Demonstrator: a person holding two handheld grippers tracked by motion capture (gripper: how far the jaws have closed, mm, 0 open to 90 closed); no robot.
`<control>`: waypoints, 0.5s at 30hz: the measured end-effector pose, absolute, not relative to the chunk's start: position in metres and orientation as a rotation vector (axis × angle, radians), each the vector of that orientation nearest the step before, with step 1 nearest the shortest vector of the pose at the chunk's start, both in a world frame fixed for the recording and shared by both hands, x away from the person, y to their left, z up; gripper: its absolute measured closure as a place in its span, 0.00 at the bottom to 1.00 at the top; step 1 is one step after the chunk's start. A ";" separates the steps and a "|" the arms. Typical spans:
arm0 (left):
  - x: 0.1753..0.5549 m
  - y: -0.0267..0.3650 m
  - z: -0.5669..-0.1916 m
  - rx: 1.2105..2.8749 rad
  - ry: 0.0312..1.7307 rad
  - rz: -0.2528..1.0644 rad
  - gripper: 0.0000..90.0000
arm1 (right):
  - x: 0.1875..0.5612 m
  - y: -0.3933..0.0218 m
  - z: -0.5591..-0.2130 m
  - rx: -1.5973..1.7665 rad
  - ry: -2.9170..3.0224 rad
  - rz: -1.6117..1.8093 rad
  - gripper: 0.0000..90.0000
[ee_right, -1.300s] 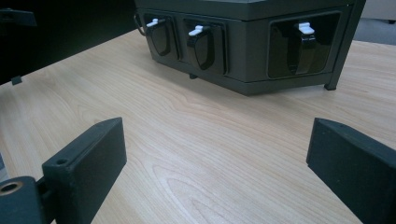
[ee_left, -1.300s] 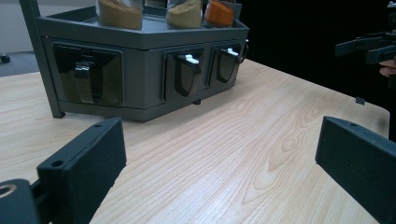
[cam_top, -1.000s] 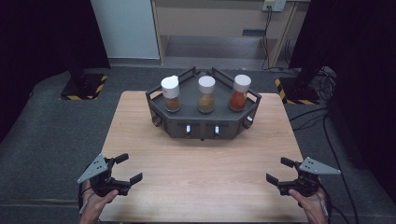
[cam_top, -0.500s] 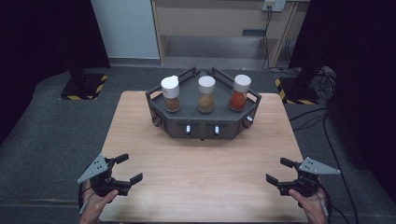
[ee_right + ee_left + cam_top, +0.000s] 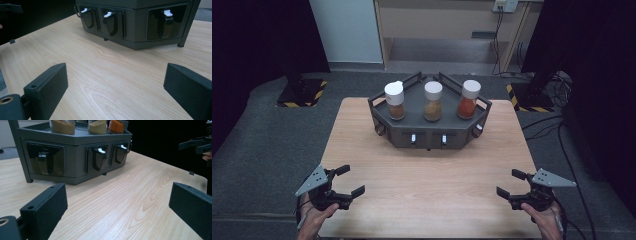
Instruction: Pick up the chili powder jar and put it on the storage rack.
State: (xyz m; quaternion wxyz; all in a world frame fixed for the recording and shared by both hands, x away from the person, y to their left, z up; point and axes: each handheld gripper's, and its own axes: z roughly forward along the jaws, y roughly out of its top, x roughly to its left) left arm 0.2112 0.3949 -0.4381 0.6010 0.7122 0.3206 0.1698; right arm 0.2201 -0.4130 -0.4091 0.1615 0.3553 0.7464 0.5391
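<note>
A dark room with grey carpet surrounds the pale wooden table (image 5: 427, 175) I work at, and a light cabinet stands against the far wall. Toward the far side of the table sits a dark grey rack (image 5: 429, 130) with three white-capped spice jars standing upright on its top: a brown one (image 5: 395, 100) on the left, a tan one (image 5: 433, 101) in the middle and an orange-red one (image 5: 469, 100) on the right. Small white-tipped latches (image 5: 101, 150) line the rack's near face. My left gripper (image 5: 348, 181) hovers at the near left corner, jaws spread wide with nothing between them; my right gripper (image 5: 511, 183) mirrors it at the near right corner, also wide open and holding nothing. Both are well apart from the rack, with bare wood between. As I judge it, nothing is done: every jar stands in its place and the latches look untouched. Reaching in, gripping and whatever comes after are all left to do.
</note>
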 end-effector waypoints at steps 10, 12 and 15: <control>0.211 0.395 -0.438 1.653 0.742 0.391 0.01 | 0.220 -0.413 -0.409 1.015 2.133 1.541 0.07; 0.211 0.395 -0.438 1.653 0.742 0.391 0.01 | 0.220 -0.413 -0.409 1.014 2.134 1.541 0.07; 0.211 0.395 -0.438 1.653 0.743 0.391 0.01 | 0.220 -0.414 -0.409 1.014 2.136 1.544 0.07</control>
